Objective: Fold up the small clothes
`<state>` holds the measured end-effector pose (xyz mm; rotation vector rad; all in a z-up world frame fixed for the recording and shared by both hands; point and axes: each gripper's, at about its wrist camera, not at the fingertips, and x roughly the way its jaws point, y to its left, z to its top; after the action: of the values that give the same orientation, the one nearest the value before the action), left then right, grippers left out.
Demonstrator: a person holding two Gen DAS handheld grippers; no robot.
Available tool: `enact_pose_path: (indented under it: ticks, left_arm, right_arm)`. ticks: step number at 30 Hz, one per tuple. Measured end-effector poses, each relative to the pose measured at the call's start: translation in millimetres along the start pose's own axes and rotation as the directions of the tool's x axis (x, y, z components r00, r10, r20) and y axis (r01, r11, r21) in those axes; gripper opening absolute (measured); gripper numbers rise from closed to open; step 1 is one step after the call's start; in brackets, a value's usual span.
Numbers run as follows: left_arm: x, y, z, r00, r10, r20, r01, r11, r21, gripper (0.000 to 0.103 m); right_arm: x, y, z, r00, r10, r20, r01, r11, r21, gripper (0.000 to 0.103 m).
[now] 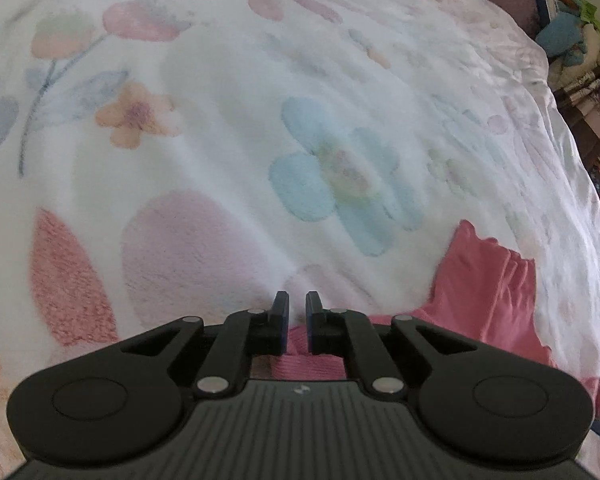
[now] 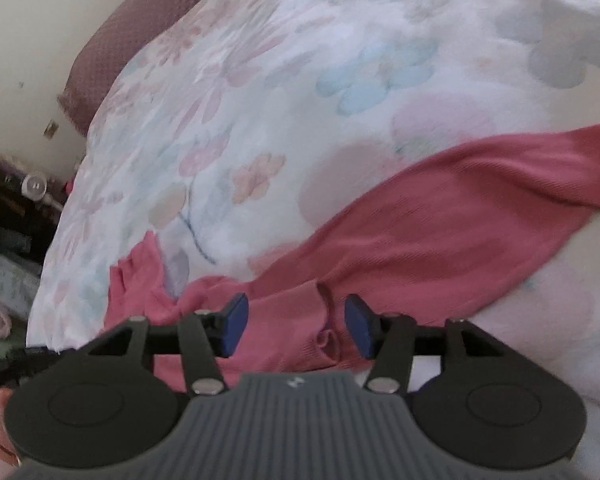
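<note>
A small pink ribbed garment [image 2: 439, 216] lies stretched across a white fleece blanket with pastel flowers [image 2: 260, 100]. In the left wrist view the garment [image 1: 487, 284] shows at the lower right with a ruffled edge. My left gripper [image 1: 297, 306] has its jaws nearly closed with a narrow gap, and pink fabric passes under and between the finger bases; whether it is pinched is unclear. My right gripper [image 2: 296, 312] is open, its blue pads either side of a bunched fold of the garment [image 2: 323, 320].
The blanket [image 1: 220, 120] covers a bed. A mauve pillow [image 2: 140, 40] lies at the head by a cream wall. Cluttered shelves and toys [image 1: 579, 40] stand past the bed's right edge; dark clutter [image 2: 12, 208] sits beside the bed.
</note>
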<state>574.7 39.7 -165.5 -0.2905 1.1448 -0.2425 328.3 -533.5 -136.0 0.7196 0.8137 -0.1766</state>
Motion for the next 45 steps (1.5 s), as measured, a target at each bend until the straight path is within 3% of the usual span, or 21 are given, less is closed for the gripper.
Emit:
enact_pose_path:
  ticks: [3,4,6,8,12,14,17,19,25,29,32,35,37,42,45]
  left_arm:
    - [0,1,3,1.000,0.000,-0.011,0.000,1.000,0.004,0.028]
    - [0,1,4,1.000,0.000,-0.013,0.000,1.000,0.009,0.029]
    - [-2,1,7,1.000,0.000,-0.013,0.001,1.000,0.017,0.029]
    - [-2,1,10,1.000,-0.001,-0.017,0.002,1.000,0.028,0.029]
    - [8,-5,19,0.997,-0.005,-0.078,0.012,0.996,0.089,0.040]
    - [12,-9,21,0.995,0.006,-0.097,0.006,0.993,0.119,0.040]
    - [9,-10,21,0.997,0.008,-0.080,0.003,0.991,0.132,0.040]
    - [4,-6,19,0.999,-0.001,-0.054,0.008,0.992,0.125,0.040]
    - [-14,3,9,0.998,-0.054,-0.012,0.055,0.995,0.082,0.041]
    - [-26,21,-2,0.996,-0.087,0.005,0.087,0.996,0.016,0.042]
    - [-35,30,-13,0.992,-0.121,0.021,0.121,0.993,0.004,0.042]
    - [-39,36,-18,0.989,-0.145,0.029,0.146,0.989,-0.019,0.042]
    - [-38,38,-19,0.988,-0.153,0.031,0.154,0.987,-0.040,0.042]
    - [-27,38,-29,0.979,-0.202,0.020,0.203,0.974,-0.102,0.042]
    - [-15,33,-33,0.983,-0.181,0.018,0.182,0.977,-0.114,0.042]
  right_arm:
    - [24,5,-1,0.998,-0.054,-0.016,0.053,0.998,-0.037,0.044]
    - [30,3,-1,0.999,-0.050,-0.021,0.050,0.998,-0.024,0.038]
    - [40,1,-3,0.999,-0.021,-0.035,0.021,1.000,0.008,0.005]
    - [40,5,-6,1.000,0.002,-0.029,-0.002,1.000,0.000,0.001]
    - [16,24,-10,0.998,0.057,0.027,-0.056,0.997,-0.049,0.000]
    - [-5,33,-10,0.993,0.092,0.067,-0.089,0.995,-0.054,0.000]
    - [-45,42,-6,0.975,0.155,0.159,-0.148,0.987,-0.061,0.000]
    - [-61,38,-1,0.969,0.138,0.204,-0.131,0.990,-0.045,0.000]
    - [-28,13,-4,0.993,0.033,0.114,-0.036,0.999,0.021,0.000]
    - [-22,4,-10,0.992,0.024,0.127,-0.032,0.998,0.060,0.000]
    - [-40,16,-12,0.984,0.076,0.159,-0.084,0.996,0.043,0.000]
    - [-81,40,-11,0.962,0.142,0.232,-0.138,0.990,-0.035,0.000]
    - [-93,43,-6,0.958,0.111,0.266,-0.105,0.994,-0.036,0.000]
    - [-58,32,-1,0.984,0.036,0.177,-0.036,0.999,-0.007,0.000]
    - [-42,28,-5,0.988,0.023,0.150,-0.024,1.000,0.006,0.000]
